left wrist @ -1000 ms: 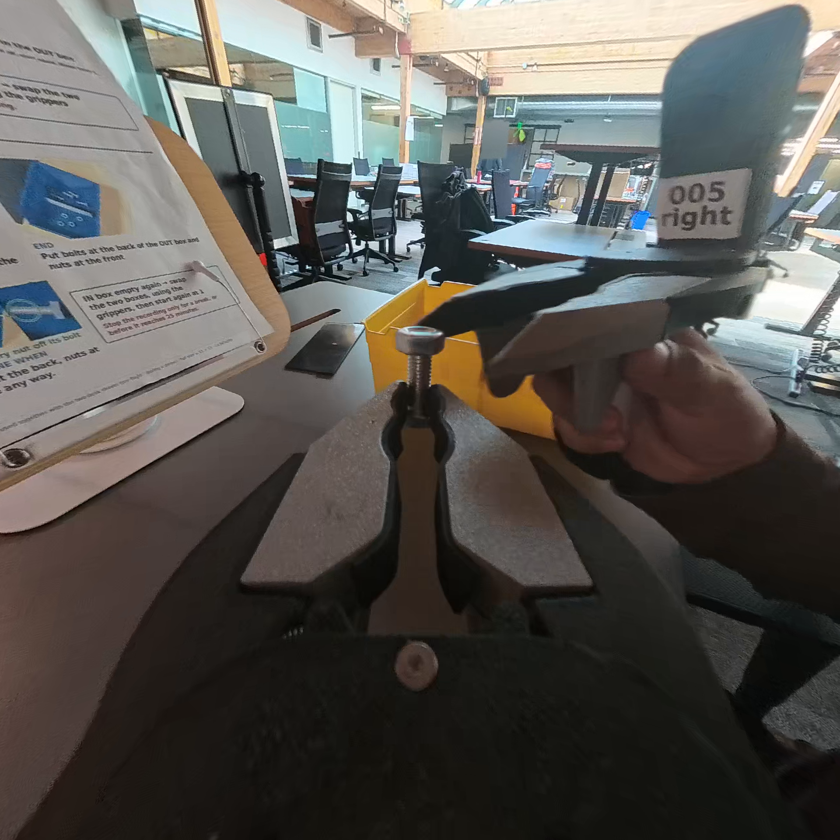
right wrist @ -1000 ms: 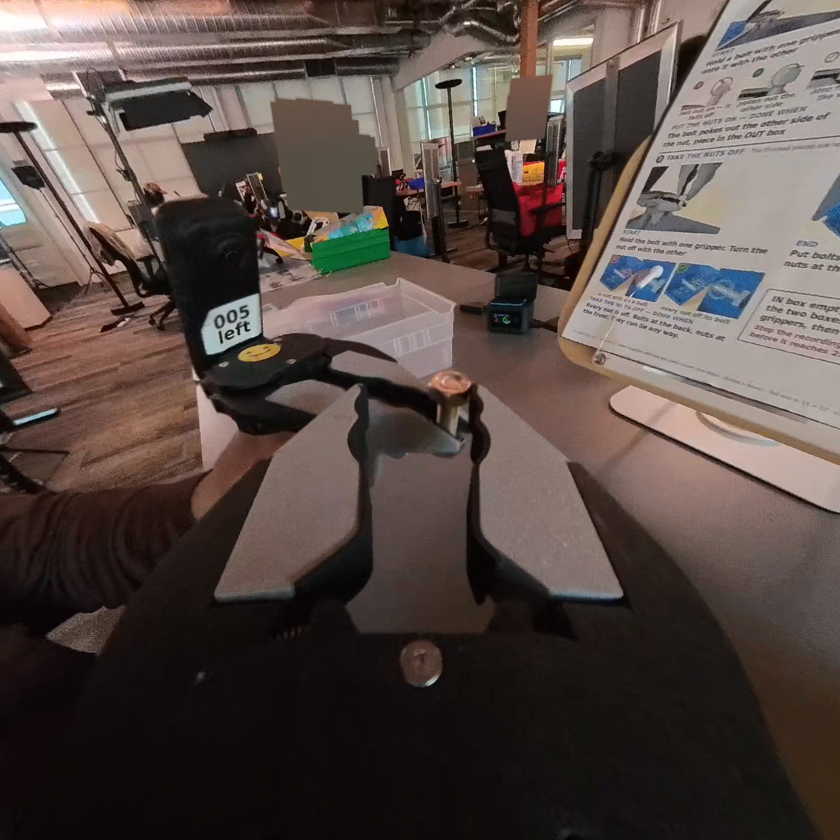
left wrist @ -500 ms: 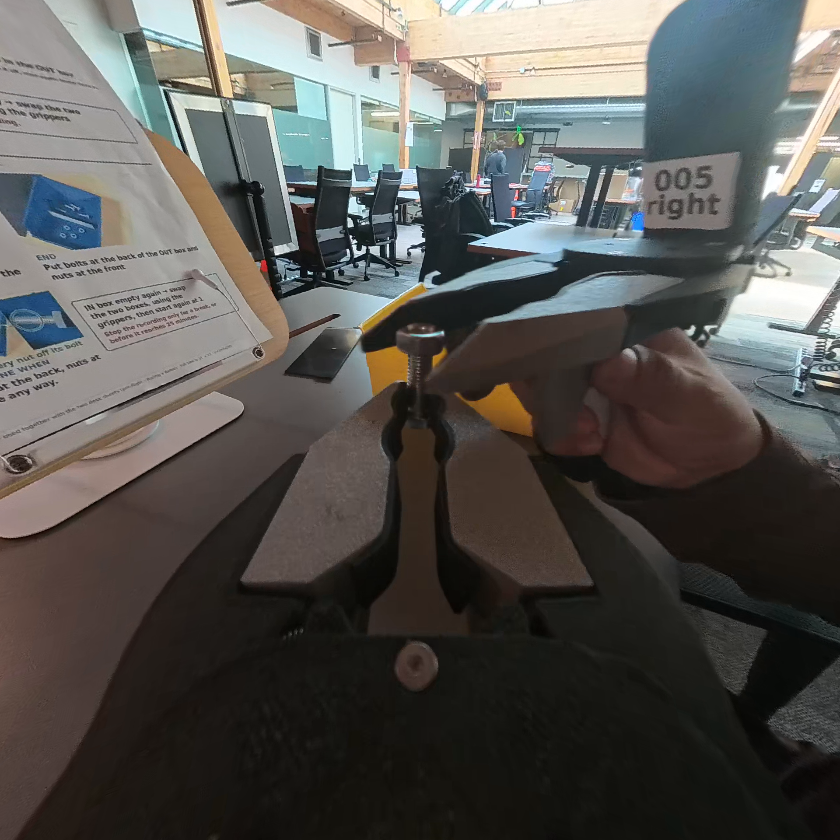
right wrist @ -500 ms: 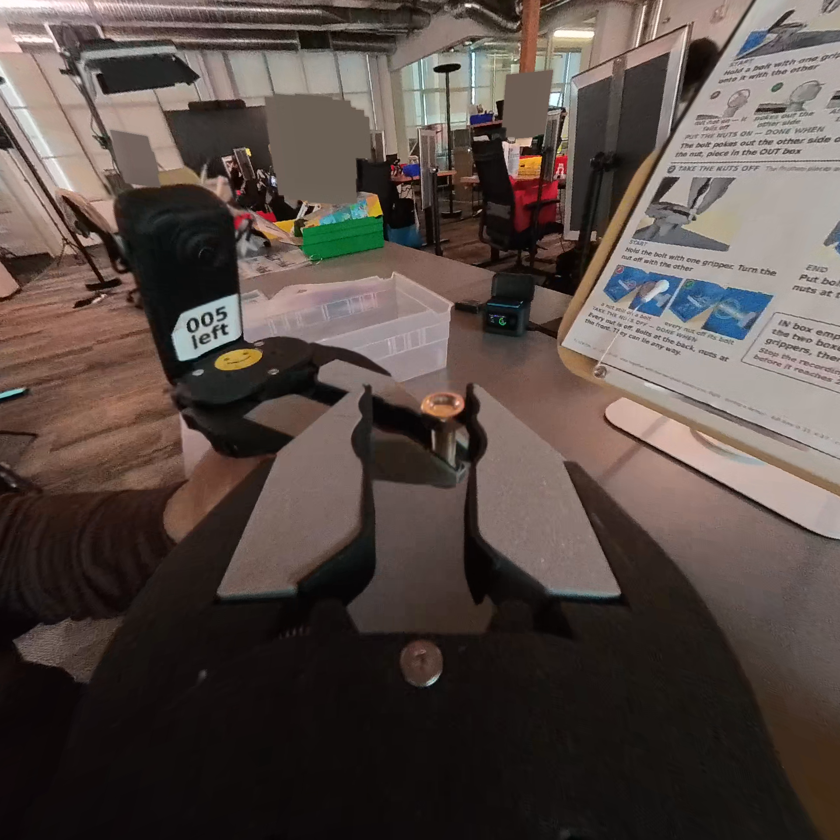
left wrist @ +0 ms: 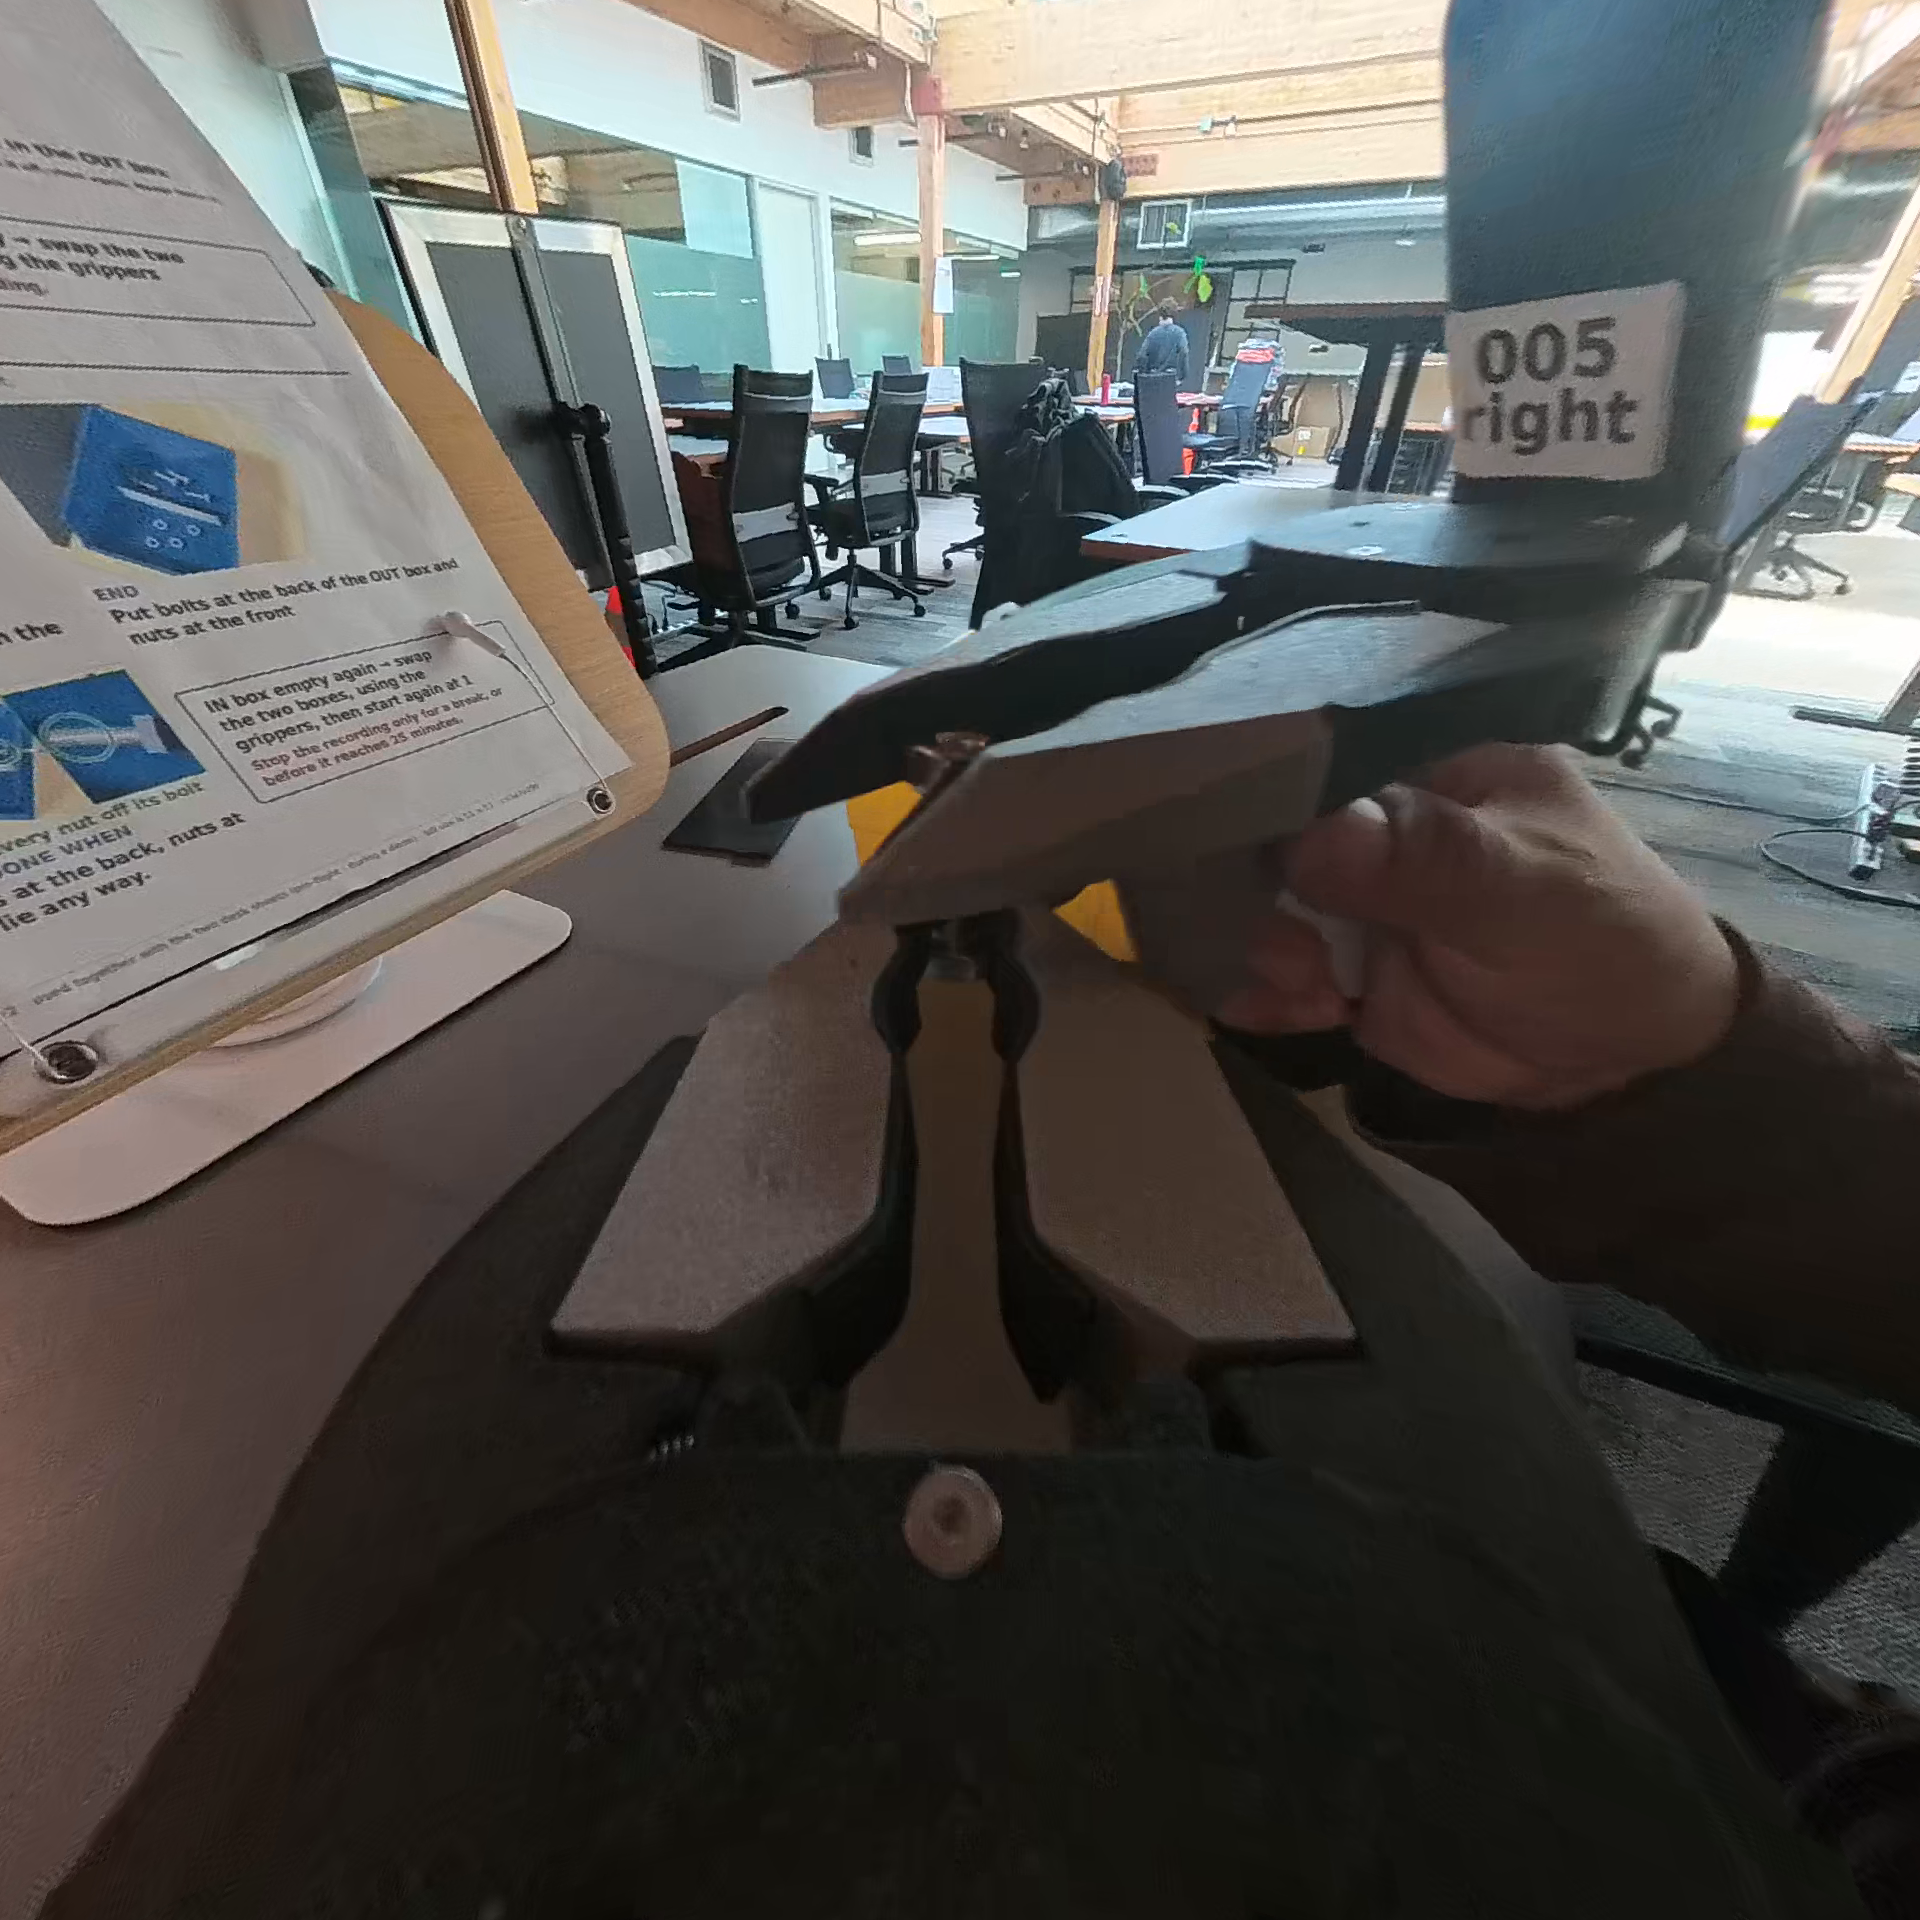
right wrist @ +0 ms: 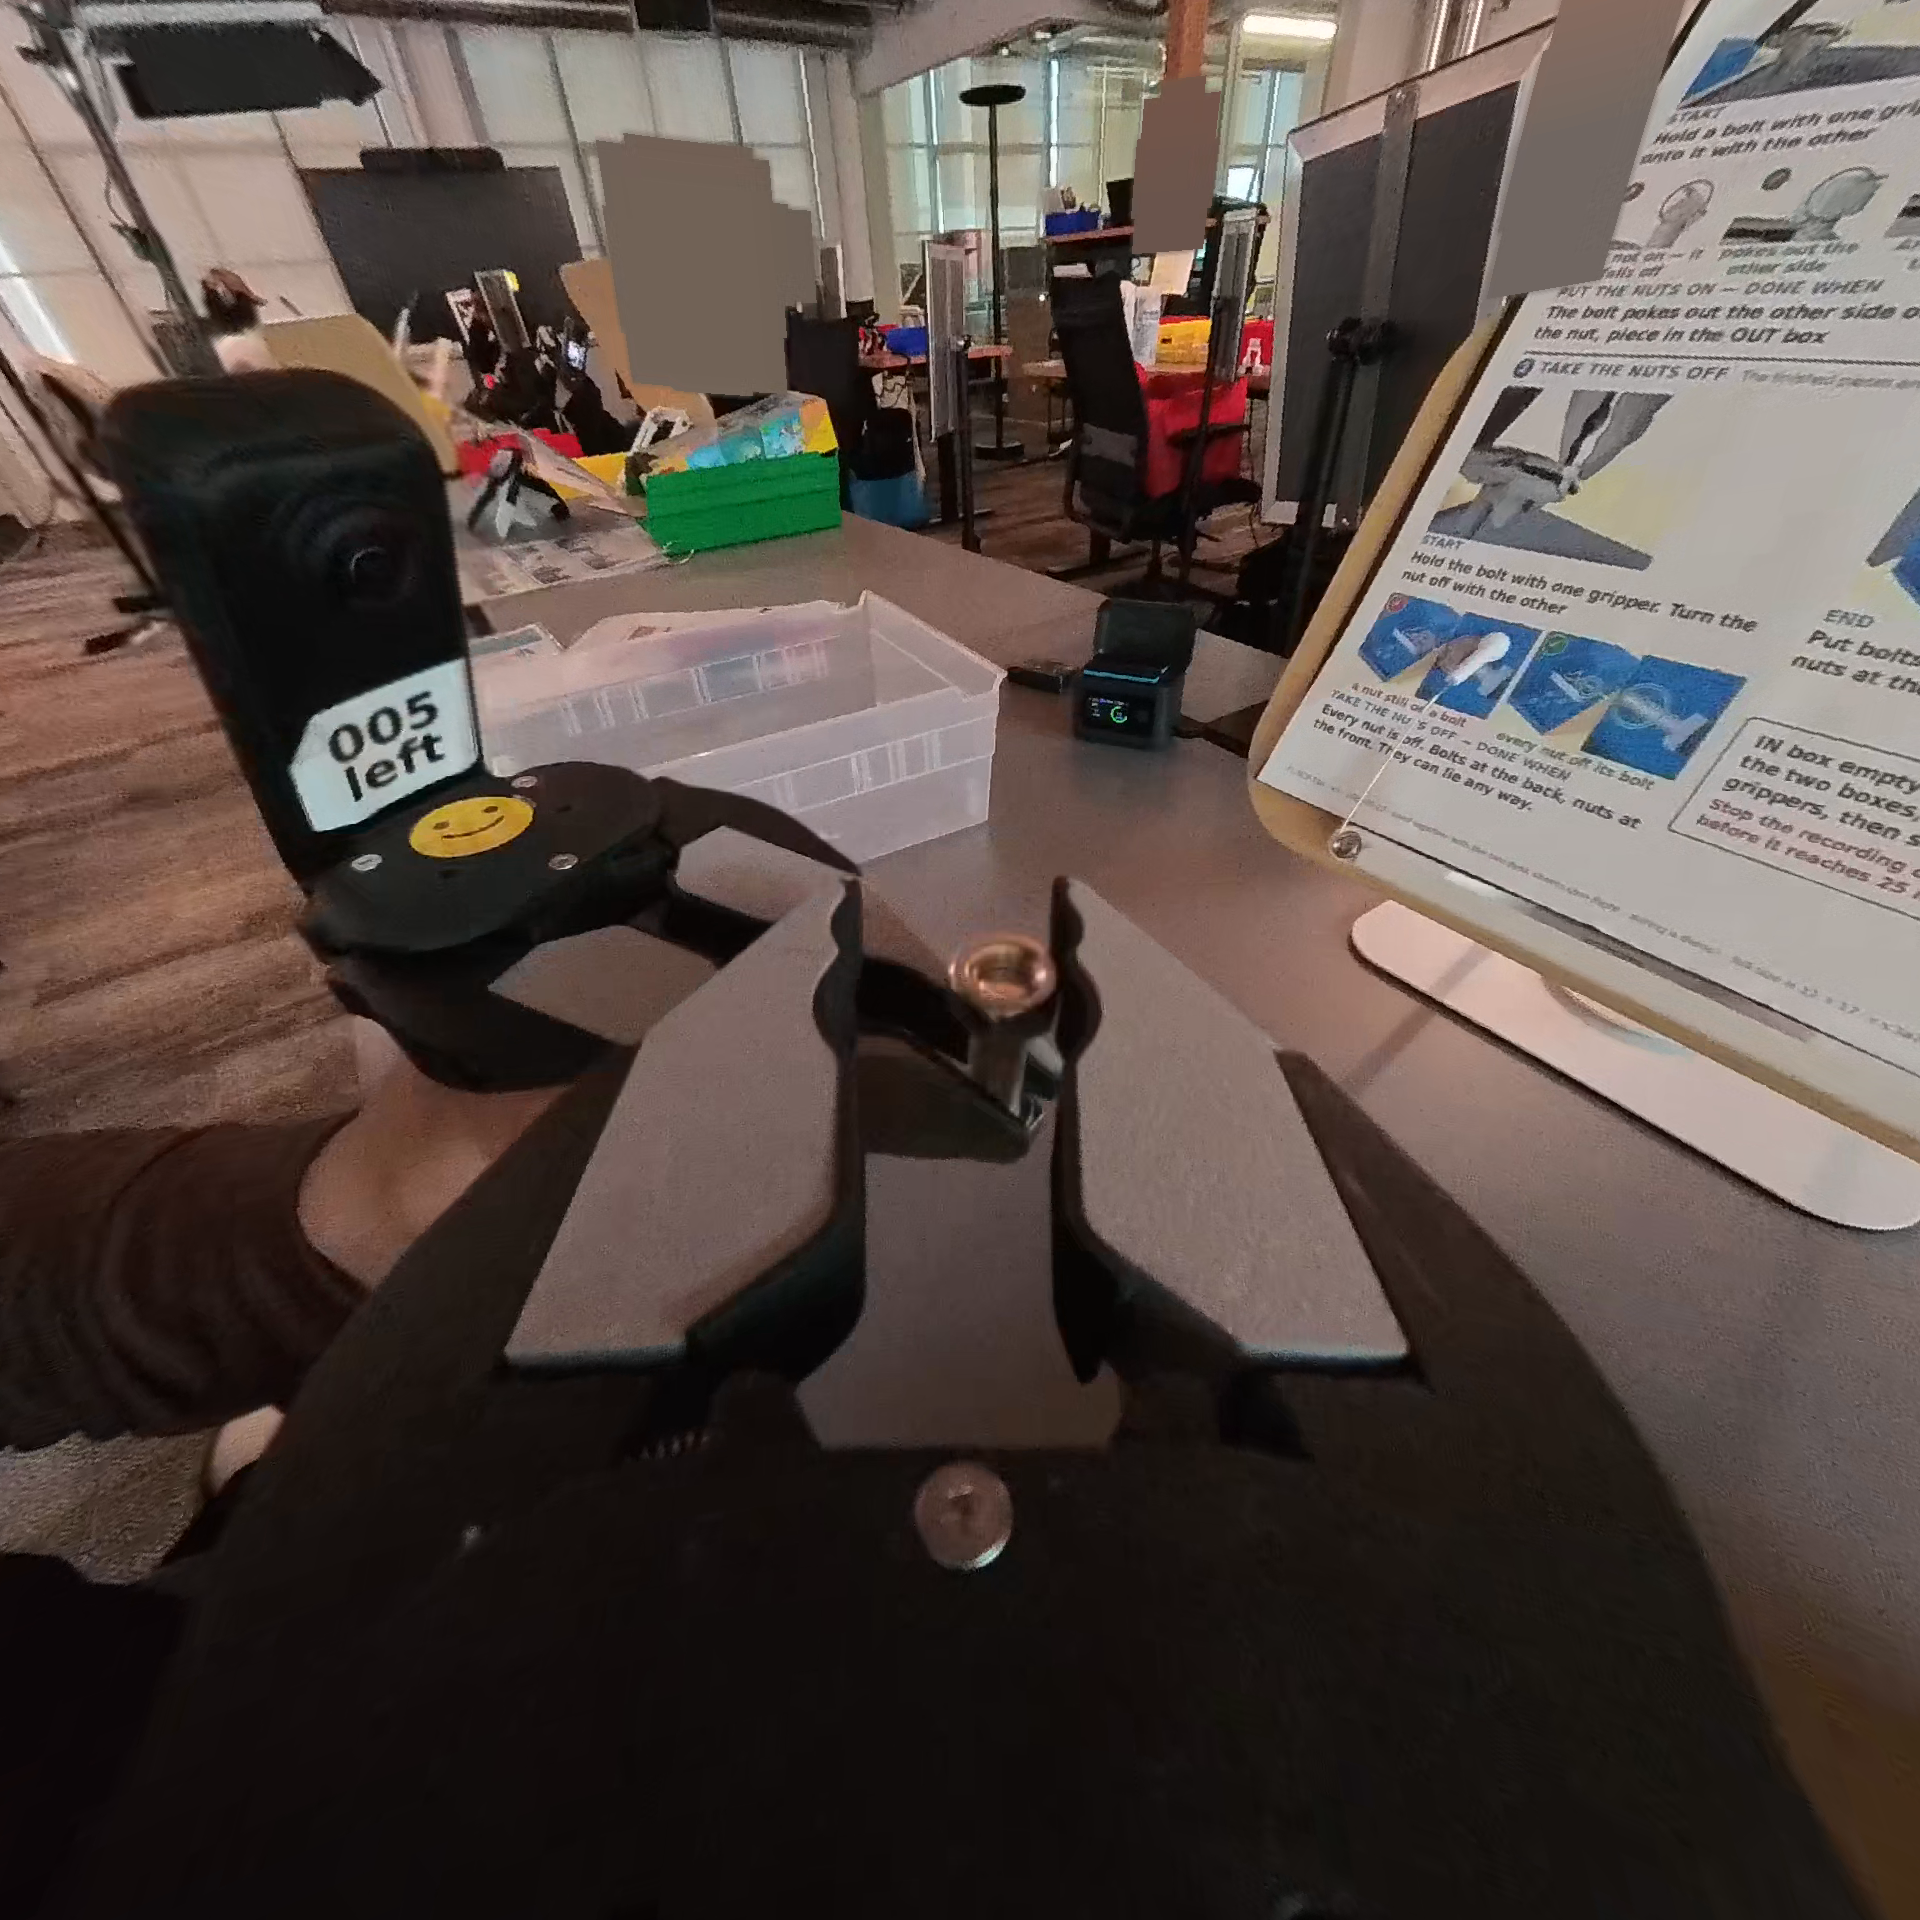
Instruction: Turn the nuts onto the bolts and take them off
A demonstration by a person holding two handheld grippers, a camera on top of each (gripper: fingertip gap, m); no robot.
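Note:
My left gripper (left wrist: 956,951) is shut on the shank of a steel bolt (left wrist: 956,746) and holds it upright, head up, above the table. My right gripper (left wrist: 800,860) comes in level from the right, held by a hand. It is open, with one finger on each side of the bolt head. In the right wrist view the bolt head (right wrist: 1003,977) stands between my right gripper's (right wrist: 956,894) spread fingers, closer to the right one. The left gripper (right wrist: 1013,1101) grips the shank just below the head. I cannot make out a nut.
A yellow bin (left wrist: 1091,914) sits behind the grippers. A clear plastic bin (right wrist: 831,727) stands on the grey table (right wrist: 1455,1351), with a small black device (right wrist: 1127,696) beside it. An instruction board on a white stand (left wrist: 260,623) is close by and also shows in the right wrist view (right wrist: 1662,623). Across from one pair of fingers to the other is roughly 4 centimeters.
My right gripper has moved in from the right and now straddles the bolt head. My left gripper has kept the bolt still.

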